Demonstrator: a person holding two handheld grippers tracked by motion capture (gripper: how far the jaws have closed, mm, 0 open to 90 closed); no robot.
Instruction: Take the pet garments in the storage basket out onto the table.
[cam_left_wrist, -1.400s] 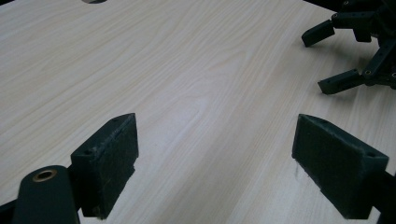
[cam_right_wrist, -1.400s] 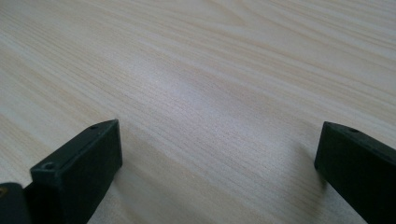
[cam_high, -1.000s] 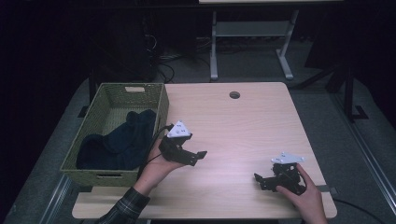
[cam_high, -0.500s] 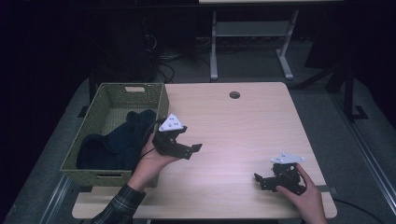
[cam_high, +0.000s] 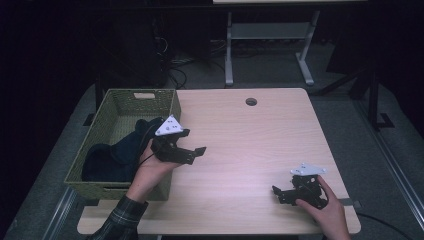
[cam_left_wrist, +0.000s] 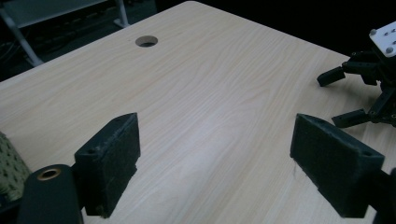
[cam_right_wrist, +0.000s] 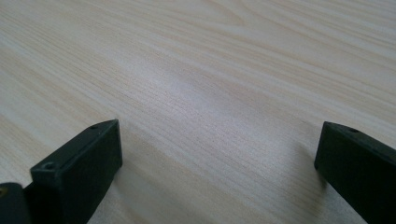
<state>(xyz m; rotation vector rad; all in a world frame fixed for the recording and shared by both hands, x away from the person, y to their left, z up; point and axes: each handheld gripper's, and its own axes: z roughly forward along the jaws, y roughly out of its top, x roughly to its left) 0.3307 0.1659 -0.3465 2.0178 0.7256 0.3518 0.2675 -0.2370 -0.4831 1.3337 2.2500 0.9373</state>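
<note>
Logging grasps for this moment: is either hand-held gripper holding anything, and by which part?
Nothing is held. The left hand-held gripper and right hand-held gripper both stand open with only bare table between their jaws.

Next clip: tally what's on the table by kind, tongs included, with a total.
Woven basket: 1
Dark cloth heap in the basket: 1 (number of pieces unclear)
Tongs: 2, left tongs and right tongs, both open and empty
Total: 4

Light wooden rectangular table top (cam_high: 260, 140) lies beneath the left gripper (cam_high: 194, 141) and the right gripper (cam_high: 280, 194). Round cable hole (cam_high: 251, 101) sits well beyond both, near the far edge. Pale metal stand (cam_high: 229, 55) farther beyond, dark cables (cam_high: 185, 62) beside it.
</note>
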